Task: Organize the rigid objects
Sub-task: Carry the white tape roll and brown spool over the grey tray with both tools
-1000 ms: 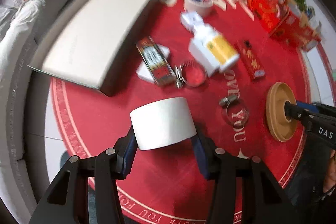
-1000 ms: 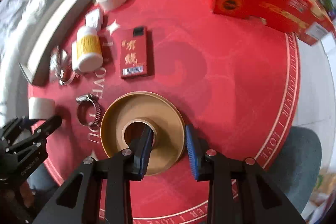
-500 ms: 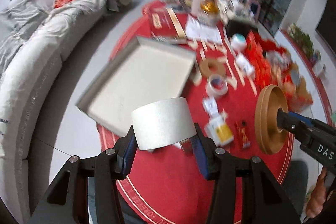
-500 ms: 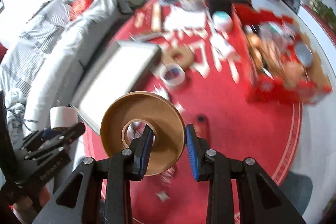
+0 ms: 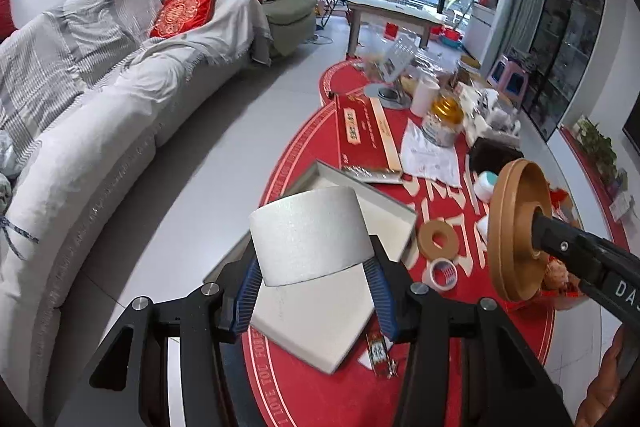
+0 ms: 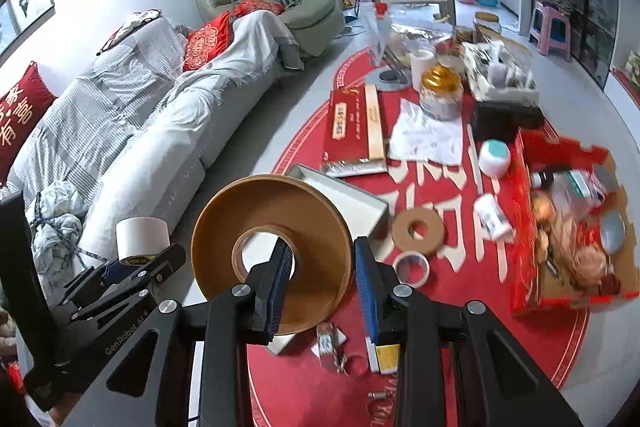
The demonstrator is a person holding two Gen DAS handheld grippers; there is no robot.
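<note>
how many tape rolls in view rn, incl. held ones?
4: white roll in left gripper, big brown roll in right gripper, flat brown roll and clear roll on table. Clutter may hide more.

Red round table [image 5: 500, 347] with tray [image 5: 320, 323], tape rolls [image 5: 439, 237].

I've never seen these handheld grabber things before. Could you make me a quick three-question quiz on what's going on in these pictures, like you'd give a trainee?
1. True or false: the left gripper holds the white tape roll between its two fingers.
2. How does the right gripper hold the brown tape roll?
A. both fingers around the outside
B. one finger through the centre hole, one outside the rim
C. it only rests on top
3. Fill in: below the white roll, on the red mat, lies an open grey ____.

Key
1. True
2. B
3. tray
</note>
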